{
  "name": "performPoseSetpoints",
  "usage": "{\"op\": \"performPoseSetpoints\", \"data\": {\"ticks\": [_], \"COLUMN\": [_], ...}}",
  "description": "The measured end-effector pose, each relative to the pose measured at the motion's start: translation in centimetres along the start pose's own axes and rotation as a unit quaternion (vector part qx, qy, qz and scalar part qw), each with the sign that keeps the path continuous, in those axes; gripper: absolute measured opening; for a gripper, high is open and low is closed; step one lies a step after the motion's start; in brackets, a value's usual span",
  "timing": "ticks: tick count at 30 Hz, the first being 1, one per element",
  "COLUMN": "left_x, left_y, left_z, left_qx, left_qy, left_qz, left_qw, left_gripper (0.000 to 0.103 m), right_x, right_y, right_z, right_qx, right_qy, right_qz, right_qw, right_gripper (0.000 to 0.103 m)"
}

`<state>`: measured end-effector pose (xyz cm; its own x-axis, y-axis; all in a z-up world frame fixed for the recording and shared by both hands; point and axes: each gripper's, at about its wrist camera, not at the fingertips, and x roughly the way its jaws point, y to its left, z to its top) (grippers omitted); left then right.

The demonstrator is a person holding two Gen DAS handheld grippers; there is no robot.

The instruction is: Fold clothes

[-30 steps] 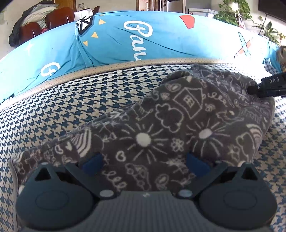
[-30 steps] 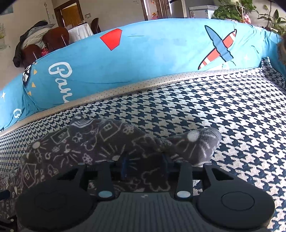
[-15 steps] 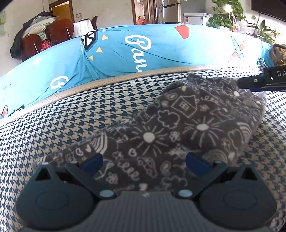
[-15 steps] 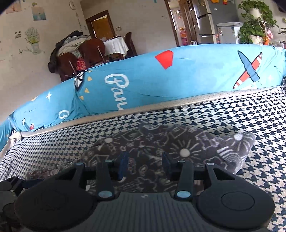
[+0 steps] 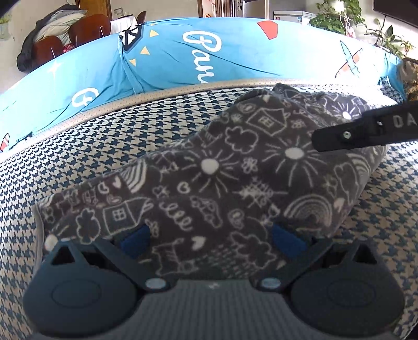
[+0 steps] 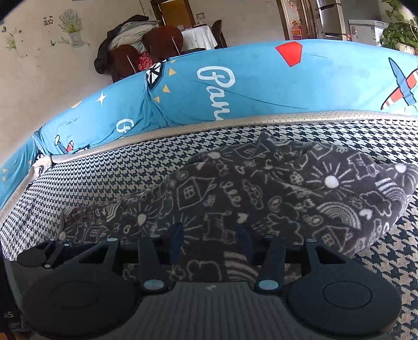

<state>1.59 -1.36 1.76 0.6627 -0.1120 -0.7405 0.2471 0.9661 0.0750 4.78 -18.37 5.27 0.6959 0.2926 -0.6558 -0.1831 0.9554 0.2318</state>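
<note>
A dark grey fleece garment (image 5: pixel 235 177) with white doodle prints lies bunched on the houndstooth surface (image 5: pixel 130 141); it also shows in the right wrist view (image 6: pixel 274 193). My left gripper (image 5: pixel 211 238) has its jaws wide apart with the garment's near edge lying between the blue pads (image 5: pixel 134 239). My right gripper (image 6: pixel 210 239) has its jaws partly closed around a fold of the garment, pads (image 6: pixel 176 236) pressed into the cloth. One right finger (image 5: pixel 365 129) crosses over the garment in the left wrist view.
A blue printed cushion (image 5: pixel 183 57) runs along the far edge of the surface, also in the right wrist view (image 6: pixel 235 83). Brown chairs (image 6: pixel 146 49) and a table stand behind it. Plants (image 5: pixel 339 18) stand at the far right.
The garment has been drawn toward me and spread wider. My right gripper has moved left over the garment, its finger now further into the left wrist view. The left jaws stay wide.
</note>
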Motion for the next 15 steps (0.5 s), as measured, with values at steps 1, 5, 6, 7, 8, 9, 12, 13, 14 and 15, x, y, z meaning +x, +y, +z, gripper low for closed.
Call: {"op": "performPoseSetpoints", "data": {"ticks": [1, 5, 6, 7, 8, 9, 12, 13, 14, 15], "left_x": [0.1, 0.5, 0.6, 0.6, 0.7, 0.7, 0.7, 0.7, 0.7, 0.6], "left_y": [-0.2, -0.6, -0.6, -0.7, -0.7, -0.7, -0.7, -0.7, -0.7, -0.7], "left_z": [-0.1, -0.4, -0.4, -0.3, -0.3, -0.3, -0.3, -0.2, -0.2, -0.1], "left_qx": [0.004, 0.011, 0.011, 0.01, 0.01, 0.011, 0.012, 0.012, 0.012, 0.011], "left_qy": [-0.001, -0.003, -0.003, -0.002, -0.002, -0.002, -0.002, -0.002, -0.002, -0.002], "left_qz": [0.003, 0.01, 0.011, 0.012, 0.012, 0.013, 0.013, 0.013, 0.012, 0.012], "left_qw": [1.0, 0.9999, 0.9999, 0.9999, 0.9999, 0.9999, 0.9998, 0.9998, 0.9999, 0.9999], "left_gripper": [0.103, 0.103, 0.103, 0.103, 0.103, 0.103, 0.103, 0.103, 0.103, 0.103], "right_x": [0.3, 1.4, 1.5, 1.7, 1.8, 1.9, 2.2, 2.2, 2.2, 2.2], "right_y": [0.1, 0.7, 0.8, 0.9, 1.0, 0.9, 1.0, 1.1, 1.2, 1.3], "right_z": [-0.1, -0.2, -0.2, -0.1, -0.1, -0.1, 0.0, -0.1, -0.1, -0.1], "right_qx": [-0.002, -0.016, -0.019, -0.02, -0.019, -0.015, -0.007, -0.01, -0.012, -0.015], "right_qy": [0.004, 0.015, 0.015, 0.015, 0.016, 0.017, 0.018, 0.018, 0.018, 0.018], "right_qz": [-0.006, -0.033, -0.036, -0.038, -0.039, -0.038, -0.035, -0.035, -0.034, -0.034], "right_qw": [1.0, 0.999, 0.999, 0.999, 0.999, 0.999, 0.999, 0.999, 0.999, 0.999], "right_gripper": [0.051, 0.055, 0.057, 0.058, 0.06, 0.063, 0.069, 0.07, 0.072, 0.074]}}
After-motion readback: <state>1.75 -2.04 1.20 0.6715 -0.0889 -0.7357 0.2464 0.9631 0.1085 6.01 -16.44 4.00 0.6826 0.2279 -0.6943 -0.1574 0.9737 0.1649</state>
